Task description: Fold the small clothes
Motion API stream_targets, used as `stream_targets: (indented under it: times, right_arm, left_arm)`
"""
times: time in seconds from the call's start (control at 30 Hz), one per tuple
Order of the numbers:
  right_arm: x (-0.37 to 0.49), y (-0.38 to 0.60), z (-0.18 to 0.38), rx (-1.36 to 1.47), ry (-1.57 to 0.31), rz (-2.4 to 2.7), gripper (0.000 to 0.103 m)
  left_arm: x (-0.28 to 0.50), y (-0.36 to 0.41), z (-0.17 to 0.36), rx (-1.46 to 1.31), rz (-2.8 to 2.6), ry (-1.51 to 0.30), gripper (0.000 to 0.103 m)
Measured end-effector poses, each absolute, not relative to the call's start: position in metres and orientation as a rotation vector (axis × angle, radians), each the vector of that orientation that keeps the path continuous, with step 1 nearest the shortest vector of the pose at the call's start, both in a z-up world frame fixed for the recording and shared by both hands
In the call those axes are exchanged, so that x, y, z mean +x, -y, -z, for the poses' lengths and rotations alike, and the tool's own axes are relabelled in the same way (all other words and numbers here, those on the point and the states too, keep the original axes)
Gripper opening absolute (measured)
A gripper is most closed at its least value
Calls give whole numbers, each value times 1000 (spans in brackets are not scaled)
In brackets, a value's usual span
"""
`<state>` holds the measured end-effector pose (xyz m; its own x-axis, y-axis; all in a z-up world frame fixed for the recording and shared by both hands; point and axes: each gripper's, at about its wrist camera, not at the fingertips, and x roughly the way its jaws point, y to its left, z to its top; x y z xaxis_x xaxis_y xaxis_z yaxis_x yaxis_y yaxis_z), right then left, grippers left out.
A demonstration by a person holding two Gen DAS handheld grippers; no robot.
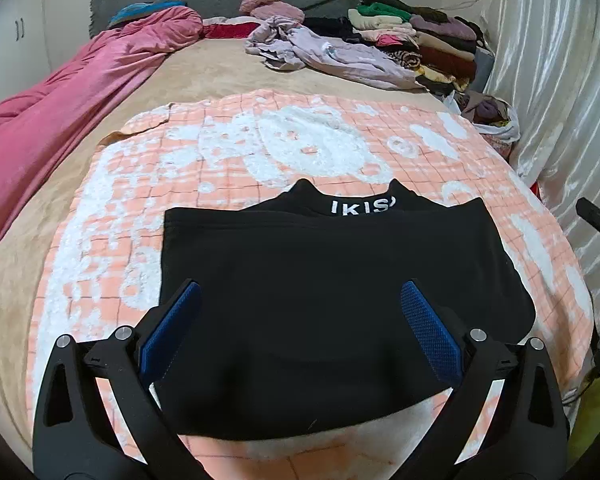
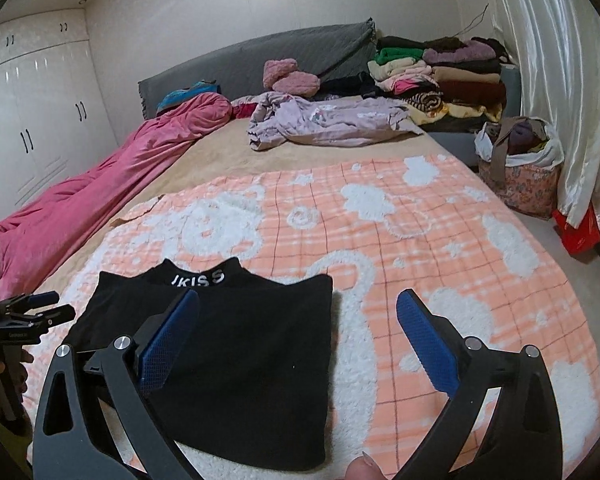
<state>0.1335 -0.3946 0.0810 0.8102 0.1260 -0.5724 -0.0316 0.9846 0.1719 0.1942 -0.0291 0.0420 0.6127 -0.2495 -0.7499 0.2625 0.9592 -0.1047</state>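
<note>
Presently the peach-and-white plush checked blanket (image 2: 440, 240) on the bed carries the folded black knit garment with white lettering (image 2: 236, 360) at its near edge; plush pile may drag a fold loose; the loose lilac garment heap (image 2: 320, 124) lies well apart, obstructing nothing; left hand-held gripper (image 1: 300, 328) and right hand-held gripper (image 2: 298, 336) are released, holding nothing.

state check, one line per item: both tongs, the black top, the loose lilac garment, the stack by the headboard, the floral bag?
Left tongs: open, nothing gripped, above the top.
Right tongs: open wide, nothing between the blue pads.
Black fabric top with white collar lettering: folded flat on the peach-and-white checked blanket.
Lilac crumpled garment: unfolded, heaped.
Stack of mixed-colour clothes: folded, piled.
Floral fabric bag: open, stuffed.
</note>
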Motion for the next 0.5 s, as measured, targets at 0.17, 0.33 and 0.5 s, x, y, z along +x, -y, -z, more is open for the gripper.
stream_targets:
  times: [0.17, 0.33, 0.5]
  right_arm:
    - [133, 394, -98, 141, -596, -62, 98]
    - [135, 396, -122, 165, -555, -46, 98]
    - [138, 387, -151, 153, -506, -64, 98]
  left_arm:
    - [192, 16, -48, 1, 280, -856, 94]
    - [189, 3, -53, -2, 261, -849, 94]
    - [189, -13, -58, -13, 241, -840, 94]
